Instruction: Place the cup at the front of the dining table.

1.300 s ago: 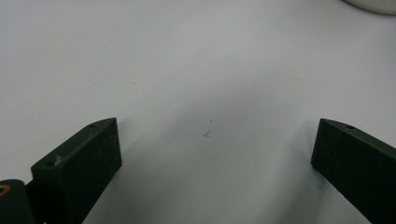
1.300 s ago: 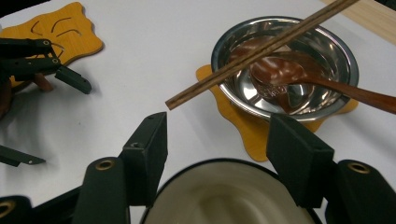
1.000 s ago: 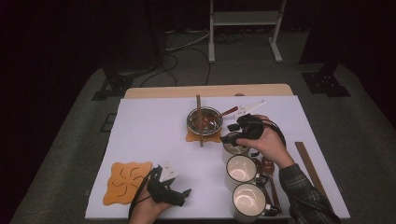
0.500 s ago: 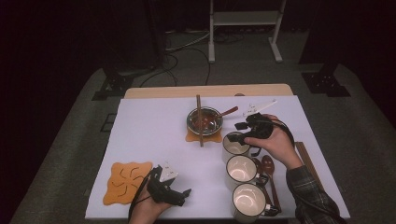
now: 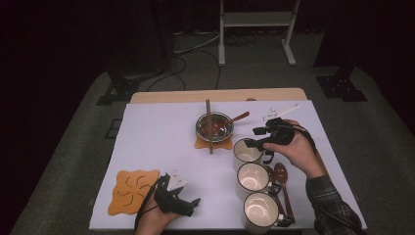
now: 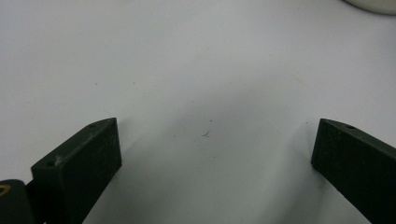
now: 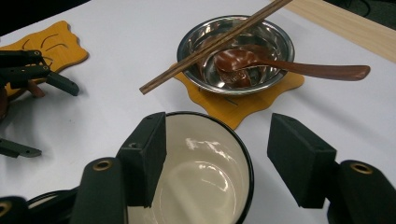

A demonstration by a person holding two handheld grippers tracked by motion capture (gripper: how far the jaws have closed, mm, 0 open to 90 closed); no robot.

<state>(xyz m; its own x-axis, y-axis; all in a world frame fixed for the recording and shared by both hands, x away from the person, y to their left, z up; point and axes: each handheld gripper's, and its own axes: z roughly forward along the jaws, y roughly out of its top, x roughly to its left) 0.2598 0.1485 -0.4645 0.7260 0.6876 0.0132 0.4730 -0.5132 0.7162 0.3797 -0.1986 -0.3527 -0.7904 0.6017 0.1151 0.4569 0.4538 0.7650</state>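
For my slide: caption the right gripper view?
Open right gripper hovers over a cream mug, steel bowl behind.

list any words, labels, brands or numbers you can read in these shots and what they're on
None: no readable text in any view.
The nearest enamel mug, steel bowl, wooden chopsticks, brown spoon and orange coasters are unmarked.
The curved lines on the coaster are cut decoration, not letters.

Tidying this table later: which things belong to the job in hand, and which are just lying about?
In hand:
right tongs, open over the rim
farthest mug

Lying about:
bowl
chopsticks
two nearer mugs
empty orange mat
left tongs
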